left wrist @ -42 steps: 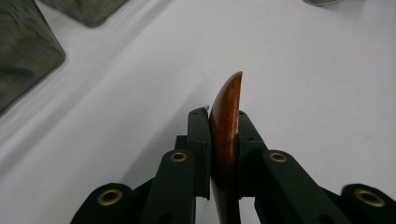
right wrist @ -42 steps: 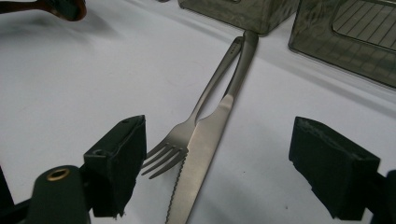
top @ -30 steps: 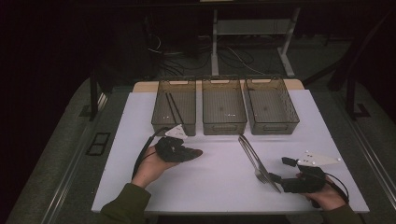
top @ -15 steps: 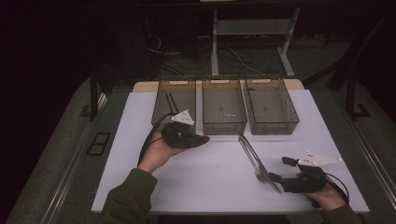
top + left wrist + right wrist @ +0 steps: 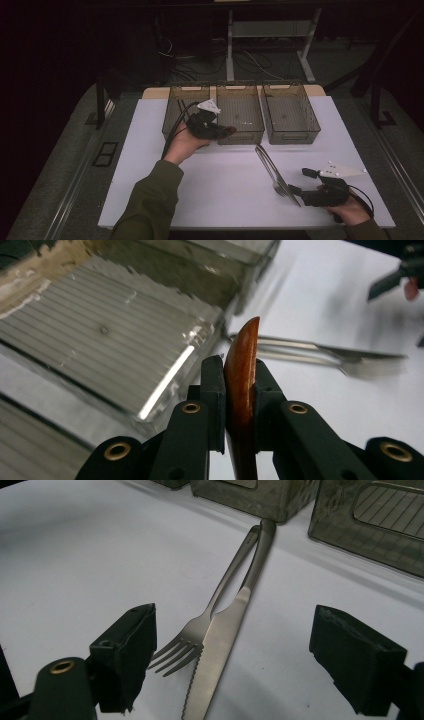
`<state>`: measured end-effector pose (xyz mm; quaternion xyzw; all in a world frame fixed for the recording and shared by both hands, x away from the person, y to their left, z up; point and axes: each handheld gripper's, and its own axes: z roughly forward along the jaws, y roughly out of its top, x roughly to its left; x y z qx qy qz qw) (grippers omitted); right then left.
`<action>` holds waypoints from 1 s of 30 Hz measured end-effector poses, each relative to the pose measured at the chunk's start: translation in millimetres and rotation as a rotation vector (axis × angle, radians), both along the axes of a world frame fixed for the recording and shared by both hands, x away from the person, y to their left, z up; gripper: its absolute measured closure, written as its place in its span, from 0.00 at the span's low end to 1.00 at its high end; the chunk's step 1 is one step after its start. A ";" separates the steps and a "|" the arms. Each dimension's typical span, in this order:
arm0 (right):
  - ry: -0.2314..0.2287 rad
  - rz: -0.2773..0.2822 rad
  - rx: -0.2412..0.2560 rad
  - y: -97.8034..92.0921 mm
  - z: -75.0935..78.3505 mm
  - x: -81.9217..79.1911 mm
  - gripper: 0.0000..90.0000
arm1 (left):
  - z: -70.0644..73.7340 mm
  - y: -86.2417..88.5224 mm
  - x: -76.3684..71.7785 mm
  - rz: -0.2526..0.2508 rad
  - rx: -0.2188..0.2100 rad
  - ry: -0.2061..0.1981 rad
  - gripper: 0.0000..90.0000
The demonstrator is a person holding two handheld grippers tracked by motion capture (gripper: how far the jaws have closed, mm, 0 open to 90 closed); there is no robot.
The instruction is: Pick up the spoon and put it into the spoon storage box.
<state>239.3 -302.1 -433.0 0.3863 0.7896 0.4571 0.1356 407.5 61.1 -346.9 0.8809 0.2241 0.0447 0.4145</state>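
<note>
My left gripper (image 5: 219, 131) is raised at the front of the smoky clear bins, between the left bin (image 5: 171, 114) and the middle bin (image 5: 240, 113). In the left gripper view its jaws (image 5: 239, 369) are shut on a slim red-brown wooden piece (image 5: 243, 347) that sticks out past the tips. A steel fork (image 5: 196, 630) and a steel knife (image 5: 222, 640) lie side by side on the white table, also seen in the high view as a pair (image 5: 274, 172). My right gripper (image 5: 230, 665) rests low at their near ends, open, with its pads to either side and touching neither.
A third, right bin (image 5: 291, 113) stands beside the other two at the back of the white tabletop (image 5: 150, 165). The bins' front walls (image 5: 250, 497) rise just beyond the cutlery handles. The table's front edge lies close behind my right hand (image 5: 350, 212).
My left gripper has carried the wooden piece away from the person and to the right, up to the bins' front. The right gripper and the cutlery have stayed put.
</note>
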 end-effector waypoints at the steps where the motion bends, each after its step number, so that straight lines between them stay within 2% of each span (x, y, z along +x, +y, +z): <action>1: 0.000 0.000 0.001 0.0 0.0 0.0 0.21 | 0.3 -1.6 2.8 0.004 -0.004 0.000 0.89; 8: 0.003 -0.005 0.013 -1.2 0.5 0.0 0.21 | -2.1 -17.9 29.4 0.039 -0.010 0.007 0.88; 14: 0.000 -0.009 0.030 -2.3 1.3 0.1 0.21 | 2.1 -31.4 52.6 0.071 -0.022 0.009 0.88; 18: 0.002 -0.007 0.039 -2.6 1.6 0.0 0.21 | 3.9 -39.5 66.7 0.091 -0.055 0.013 0.89; 24: -0.002 -0.019 0.049 -3.7 2.4 0.4 0.21 | 1.5 -50.3 86.1 0.105 -0.052 0.006 0.88; 27: 0.001 -0.020 0.051 -3.9 2.6 -0.1 0.21 | -1.3 -56.4 93.4 0.122 -0.062 0.010 0.88; 30: 0.003 -0.015 0.051 -4.1 2.9 0.1 0.21 | -4.9 -64.4 100.0 0.131 -0.052 0.019 0.88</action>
